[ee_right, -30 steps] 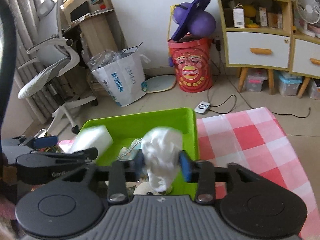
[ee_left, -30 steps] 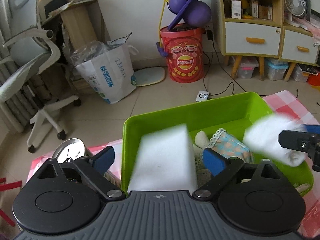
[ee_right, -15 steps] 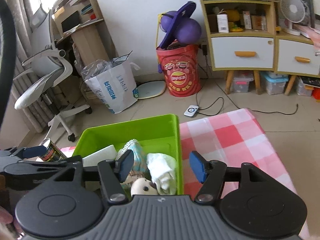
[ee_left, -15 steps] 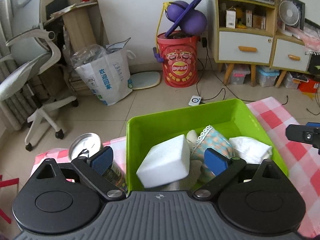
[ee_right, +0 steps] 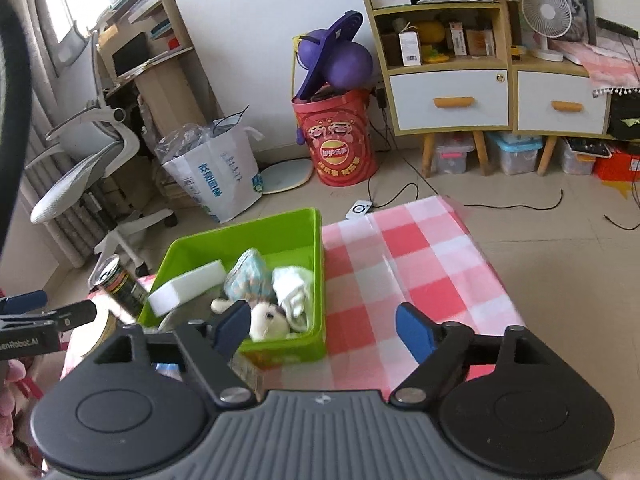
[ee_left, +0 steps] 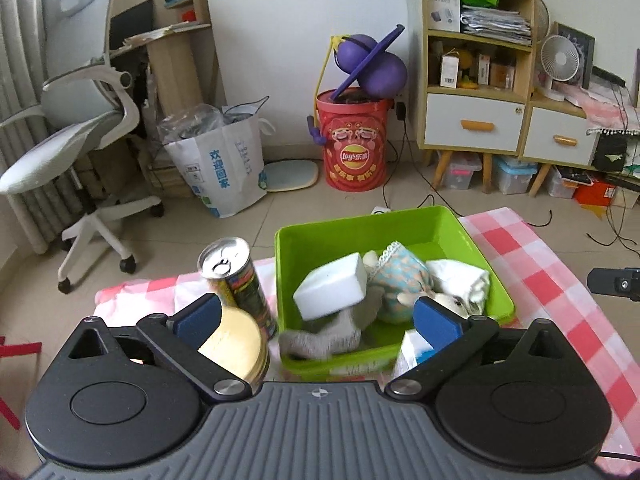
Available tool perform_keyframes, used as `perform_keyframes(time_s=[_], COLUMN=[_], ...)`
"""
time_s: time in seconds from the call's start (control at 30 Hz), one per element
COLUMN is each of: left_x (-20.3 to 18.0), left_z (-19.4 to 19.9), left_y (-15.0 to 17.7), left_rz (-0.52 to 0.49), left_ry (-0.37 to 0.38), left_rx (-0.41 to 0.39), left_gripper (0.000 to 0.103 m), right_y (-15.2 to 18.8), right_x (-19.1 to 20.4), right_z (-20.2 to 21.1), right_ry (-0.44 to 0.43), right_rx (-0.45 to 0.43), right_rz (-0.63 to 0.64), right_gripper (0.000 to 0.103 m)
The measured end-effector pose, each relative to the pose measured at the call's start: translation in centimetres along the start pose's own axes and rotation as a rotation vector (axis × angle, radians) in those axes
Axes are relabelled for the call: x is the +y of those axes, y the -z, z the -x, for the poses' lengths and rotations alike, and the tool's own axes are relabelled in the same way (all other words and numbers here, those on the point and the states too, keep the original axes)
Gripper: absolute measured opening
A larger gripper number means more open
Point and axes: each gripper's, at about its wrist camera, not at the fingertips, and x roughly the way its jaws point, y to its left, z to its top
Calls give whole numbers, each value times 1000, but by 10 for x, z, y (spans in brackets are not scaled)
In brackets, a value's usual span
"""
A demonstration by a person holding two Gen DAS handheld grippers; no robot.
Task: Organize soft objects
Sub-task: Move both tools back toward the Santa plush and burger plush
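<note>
A green bin (ee_left: 416, 224) (ee_right: 240, 236) stands on the red-checked cloth (ee_right: 404, 264). In it lie a white sponge block (ee_left: 332, 290) (ee_right: 188, 286), a blue patterned soft toy (ee_left: 404, 272) (ee_right: 248, 276), a white cloth (ee_left: 460, 280) (ee_right: 292, 288), a small white plush (ee_right: 268, 320) and a grey plush (ee_left: 336, 332). My left gripper (ee_left: 316, 316) is open and empty, above the bin's near edge. My right gripper (ee_right: 324, 330) is open and empty, over the bin's right front corner.
A drink can (ee_left: 236, 280) (ee_right: 118, 280) and a gold-lidded tin (ee_left: 236, 344) stand left of the bin. A white and blue box (ee_left: 412, 352) sits at the bin's near side. Beyond the table are an office chair (ee_left: 80, 128), a paper bag (ee_left: 224, 168) and a red bucket (ee_left: 352, 140).
The left gripper let go of the sponge and the right let go of the white cloth; both now lie in the bin. Both grippers opened and drew back and up.
</note>
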Motion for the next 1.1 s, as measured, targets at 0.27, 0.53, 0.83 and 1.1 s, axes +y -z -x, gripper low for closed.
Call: perform_keyframes(time_s=[0.27, 0.53, 0.83, 1.1], left_x=[4, 1, -2, -6], left_z=[32, 44, 43, 31], left_y=[44, 87, 130, 160], left_rz=[49, 63, 108, 138], left_ry=[39, 52, 91, 128], left_rx=[15, 38, 73, 56], left_gripper=[98, 98, 98, 98], right_y=[30, 63, 96, 127], right_x=[8, 17, 26, 26], right_z=[32, 49, 43, 23], right_ry=[-9, -66, -70, -69], right_rx=[6, 22, 38, 76], right_rz=[49, 43, 64, 85], right_gripper=[71, 75, 80, 80])
